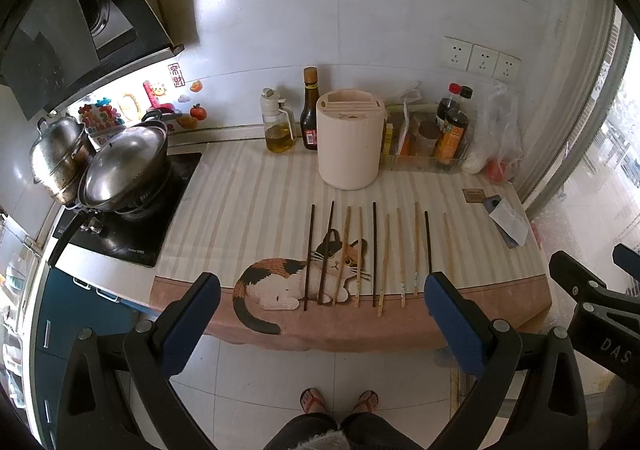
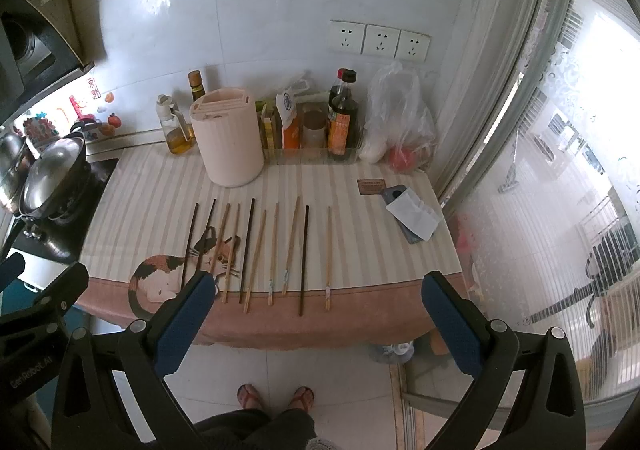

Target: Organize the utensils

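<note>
A: Where are your chopsticks (image 1: 374,255)?
B: 10 lie in a row along the counter's (image 1: 256,186) front edge; the holder (image 1: 349,138) stands near the back.
A: Your tongs?
B: Left gripper (image 1: 320,290) and right gripper (image 2: 318,286) both spread apart, holding nothing.

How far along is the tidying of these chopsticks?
Nothing looks done yet. Ten chopsticks lie in a row on the cat mat, none in the cream holder behind them. The left gripper and right gripper are open and empty. All sorting remains.
</note>
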